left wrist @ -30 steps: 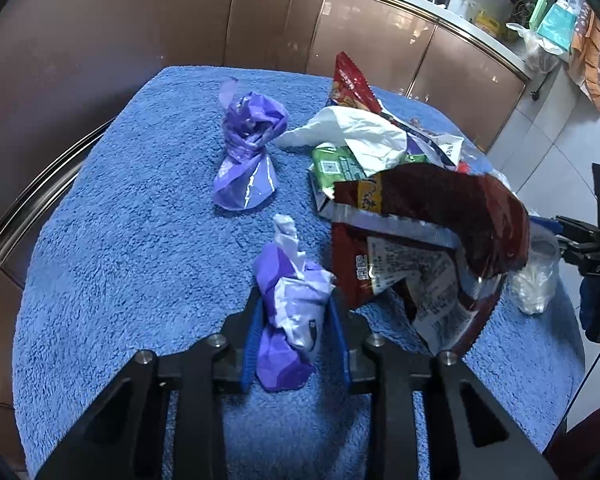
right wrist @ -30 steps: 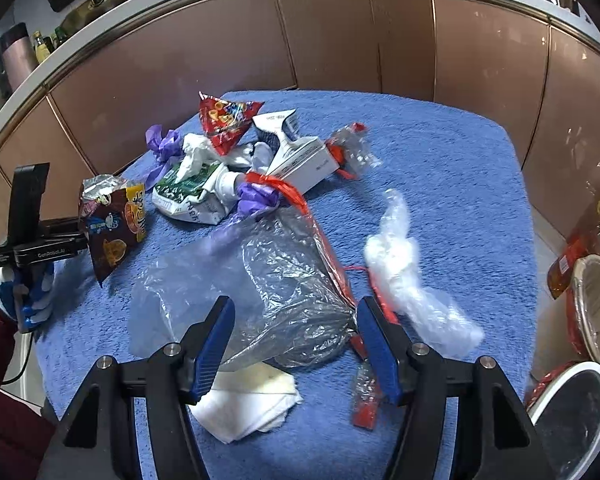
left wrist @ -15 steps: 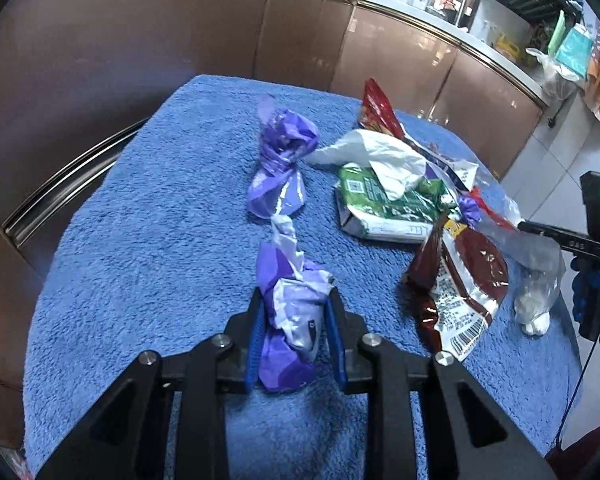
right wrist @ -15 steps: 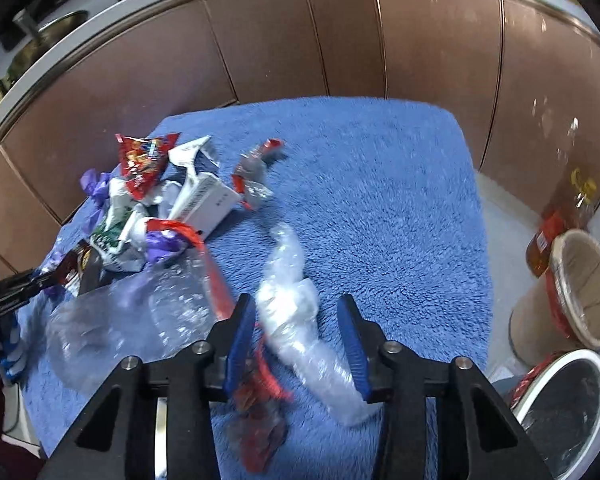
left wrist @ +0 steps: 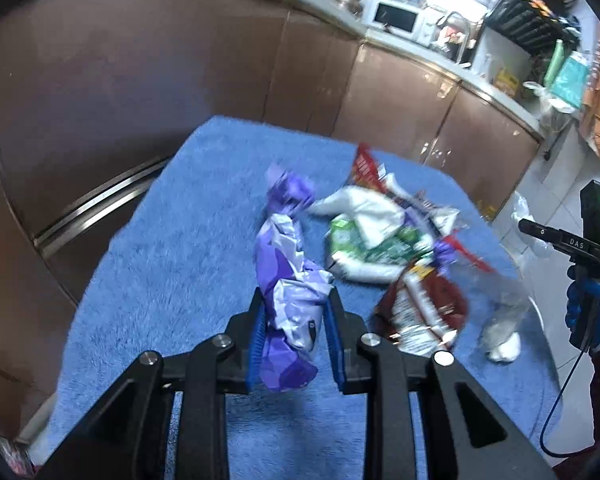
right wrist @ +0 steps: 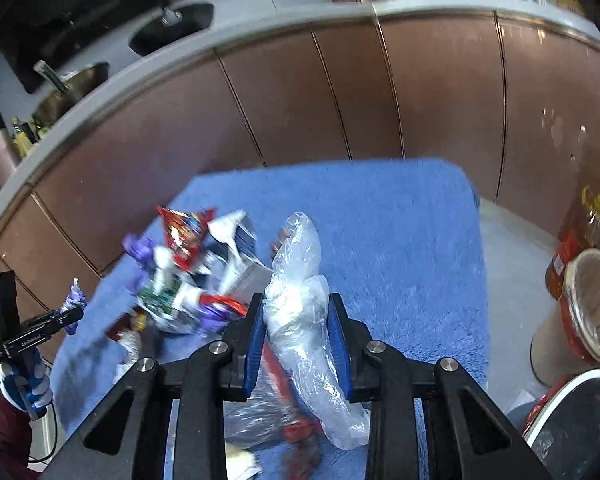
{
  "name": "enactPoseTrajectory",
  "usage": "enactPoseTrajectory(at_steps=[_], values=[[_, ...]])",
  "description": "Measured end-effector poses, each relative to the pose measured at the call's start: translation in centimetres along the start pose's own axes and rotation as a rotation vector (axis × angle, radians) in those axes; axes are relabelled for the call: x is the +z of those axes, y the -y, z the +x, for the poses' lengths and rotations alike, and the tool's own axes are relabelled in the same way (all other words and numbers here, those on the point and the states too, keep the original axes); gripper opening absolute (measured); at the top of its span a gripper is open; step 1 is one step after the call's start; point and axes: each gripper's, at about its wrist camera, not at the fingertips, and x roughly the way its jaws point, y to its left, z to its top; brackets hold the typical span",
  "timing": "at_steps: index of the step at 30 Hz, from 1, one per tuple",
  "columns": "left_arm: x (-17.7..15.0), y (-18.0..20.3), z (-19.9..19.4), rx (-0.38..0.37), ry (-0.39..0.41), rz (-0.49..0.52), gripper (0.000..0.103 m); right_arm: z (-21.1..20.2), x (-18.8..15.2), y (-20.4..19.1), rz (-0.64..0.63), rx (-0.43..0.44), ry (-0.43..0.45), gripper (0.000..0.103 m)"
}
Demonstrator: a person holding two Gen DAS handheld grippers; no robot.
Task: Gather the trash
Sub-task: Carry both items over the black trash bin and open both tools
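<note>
The bench (left wrist: 148, 264), covered in blue towel, is ending on the left just beside a brown cabinet front with a steel rail, and bare towel is lying open along that left side. The left gripper (left wrist: 296, 344) is clamping a crumpled purple-and-white wrapper (left wrist: 292, 300) between its blue pads; a half second ago the wrapper was lying on the towel, and now it is hanging lifted above it. A second purple wrapper (left wrist: 286, 194) is lying just behind it. To the right a heap of trash is sitting: a green-and-white packet (left wrist: 376, 248) and a dark red snack bag (left wrist: 424, 308), which has dropped flat since a second ago.

In the right wrist view, the right gripper (right wrist: 296, 332) is pinching a clear plastic bag (right wrist: 300, 304), its pads pressing both sides; half a second ago the pads were standing apart around it. Wide bare towel is stretching to the bench's right edge (right wrist: 476, 272), beyond which two bins are standing on the floor: a tan lined one (right wrist: 592, 312) and a white-rimmed black one (right wrist: 572, 420).
</note>
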Motion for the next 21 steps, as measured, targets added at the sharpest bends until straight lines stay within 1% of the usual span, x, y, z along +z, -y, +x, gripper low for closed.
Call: enactPoseTrajectory(at_steps=[2, 6, 9, 11, 13, 14, 15, 18, 21], values=[[0.6, 1.2, -0.8, -0.019, 0.019, 0.024, 0.025, -1.4, -0.2, -0.3, 0.005, 0.001, 0.025, 0.028], [2.0, 6.0, -1.5, -0.099, 0.039, 0.112, 0.025, -4.9, -2.2, 0.4, 0.061, -0.028, 0.080, 0.028], [3.0, 11.4, -0.4, -0.197, 0.025, 0.183, 0.025, -8.9, -4.7, 3.0, 0.124, -0.099, 0.120, 0.028], [3.3, 15.0, 0.7, -0.256, 0.008, 0.230, 0.025, -10.7, -5.7, 4.8, 0.165, -0.155, 0.138, 0.028], [3.6, 20.6, 2.3, -0.335, -0.018, 0.307, 0.025, -13.5, -7.5, 7.9, 0.243, -0.232, 0.165, 0.028], [3.5, 22.7, 2.7, -0.360, -0.027, 0.331, 0.025, -14.6, -8.2, 8.8, 0.264, -0.258, 0.171, 0.028], [3.5, 26.2, 3.7, -0.404, -0.046, 0.371, 0.025, -15.8, -9.1, 10.6, 0.300, -0.304, 0.180, 0.028], [3.3, 33.8, 6.5, -0.496, -0.100, 0.444, 0.025, -17.5, -11.2, 14.7, 0.375, -0.394, 0.172, 0.028], [2.4, 40.8, 9.8, -0.561, -0.179, 0.499, 0.026, -18.0, -13.9, 18.6, 0.449, -0.449, 0.150, 0.028]])
